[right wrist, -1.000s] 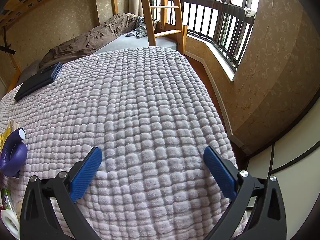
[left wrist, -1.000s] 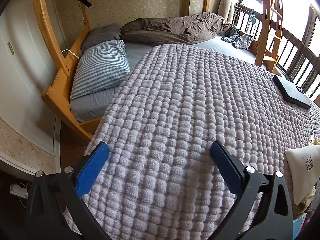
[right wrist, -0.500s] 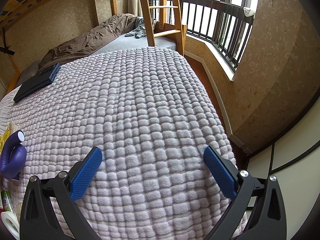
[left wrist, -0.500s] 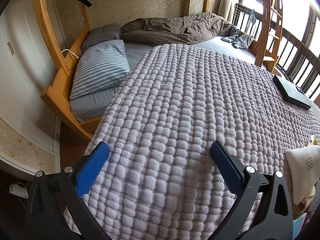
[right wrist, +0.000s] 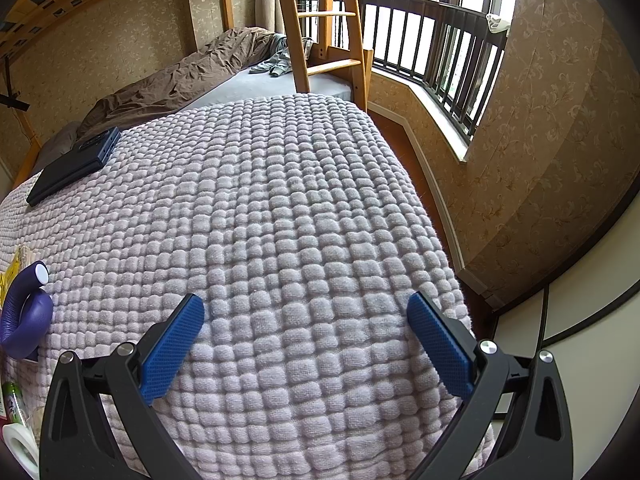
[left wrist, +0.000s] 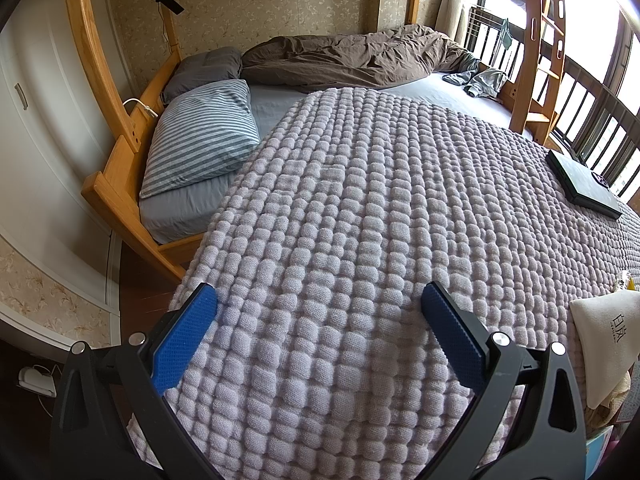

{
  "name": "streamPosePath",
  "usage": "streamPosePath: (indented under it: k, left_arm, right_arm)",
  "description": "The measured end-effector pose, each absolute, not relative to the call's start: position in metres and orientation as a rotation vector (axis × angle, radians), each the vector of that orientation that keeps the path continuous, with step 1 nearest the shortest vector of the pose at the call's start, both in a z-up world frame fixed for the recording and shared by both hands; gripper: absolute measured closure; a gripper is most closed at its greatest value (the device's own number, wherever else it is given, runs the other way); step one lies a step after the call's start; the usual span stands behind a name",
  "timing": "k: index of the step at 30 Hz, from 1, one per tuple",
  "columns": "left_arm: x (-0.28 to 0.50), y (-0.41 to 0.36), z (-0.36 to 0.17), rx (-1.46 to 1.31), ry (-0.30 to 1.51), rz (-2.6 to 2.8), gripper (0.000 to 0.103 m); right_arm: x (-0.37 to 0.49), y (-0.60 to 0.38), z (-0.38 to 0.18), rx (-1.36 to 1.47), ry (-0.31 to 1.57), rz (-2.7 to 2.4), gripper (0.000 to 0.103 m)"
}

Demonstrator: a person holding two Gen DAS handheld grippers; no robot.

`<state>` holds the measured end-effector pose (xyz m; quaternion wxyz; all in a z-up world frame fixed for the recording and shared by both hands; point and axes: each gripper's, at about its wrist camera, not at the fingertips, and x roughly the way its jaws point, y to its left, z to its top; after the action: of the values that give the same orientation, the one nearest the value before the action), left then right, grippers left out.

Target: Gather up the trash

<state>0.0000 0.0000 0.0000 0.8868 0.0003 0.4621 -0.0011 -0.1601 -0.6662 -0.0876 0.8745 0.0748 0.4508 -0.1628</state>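
A: Where are the two grippers?

B: Both hang over the foot of a bed covered by a knobbly lilac blanket (left wrist: 360, 220). The left gripper (left wrist: 318, 300) has its blue pads spread wide with only blanket between them. The right gripper (right wrist: 306, 306) is the same: jaws far apart, gripping nothing.

A: And the trash?

B: In the left view, at about four o'clock by the frame edge, a white paper bag (left wrist: 606, 340) with dark printed characters lies on the blanket's edge, and a scrap of yellow wrapper (left wrist: 630, 285) shows just above it. In the right view the same yellow wrapper (right wrist: 10, 276) sits at nine o'clock, touching a curved purple handle (right wrist: 24, 316) with a white end cap. Lower, near eight o'clock, there is a green-labelled bottle (right wrist: 11, 402) and a white roll (right wrist: 18, 446), perhaps tape; the edge distortion makes it hard to be sure.

A: Anything else on the bed?

B: A flat black case (right wrist: 74, 166) lies at ten o'clock in the right view, well apart from both grippers. Beyond the blanket, at eleven o'clock in the left view, are a striped pillow (left wrist: 204, 136) and a rumpled brown duvet (left wrist: 352, 60). A wooden ladder (right wrist: 316, 20) stands at twelve o'clock in the right view.
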Motion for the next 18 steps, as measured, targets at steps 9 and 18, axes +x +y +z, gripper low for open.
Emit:
streamPosePath:
  k: [9, 18]
  left_arm:
    - [0.0000, 0.0001, -0.0001, 0.000, 0.961, -0.002, 0.001]
    - [0.0000, 0.0001, 0.0000, 0.000, 0.961, -0.003, 0.001]
  right_arm:
    - [-0.1608, -0.6654, -0.0875, 0.156, 0.941, -0.340, 0.004]
    - [-0.1587, -0.6667, -0.0893, 0.153, 0.942, -0.338, 0.004]
